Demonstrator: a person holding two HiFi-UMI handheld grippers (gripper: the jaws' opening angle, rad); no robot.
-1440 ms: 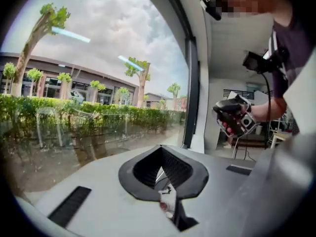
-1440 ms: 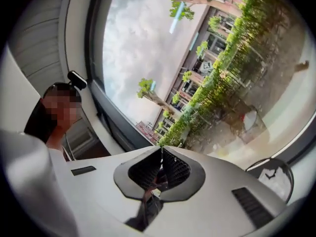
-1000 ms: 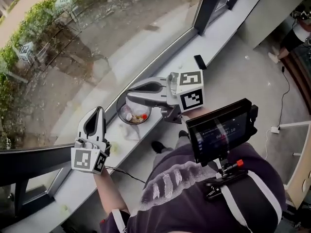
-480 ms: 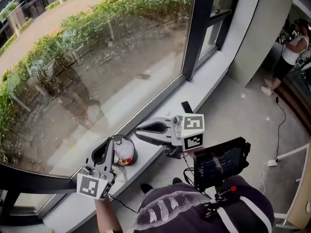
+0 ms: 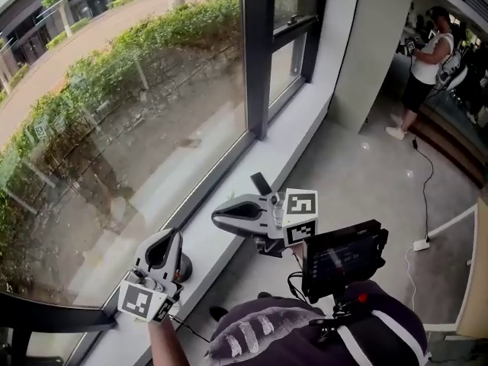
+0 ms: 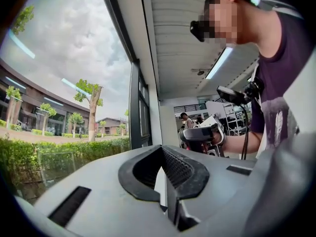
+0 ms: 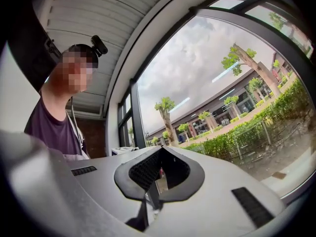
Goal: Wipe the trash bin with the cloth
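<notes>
Grey tongs, both pressed shut with nothing in them, held up by a long white window ledge.

The left tongs [image 5: 175, 235] and the right tongs [image 5: 216, 219] each have their jaws together and hold nothing. The dark round trash bin [image 5: 185, 268] sits on the ledge [image 5: 216, 254] right beside the left tongs, mostly hidden by them. A flat black phone [image 5: 261, 183] lies on the ledge just past the right tongs. A small screen [image 5: 343, 254] hangs behind the right tongs. Far beyond them a person [image 5: 424, 56] stands.
</notes>
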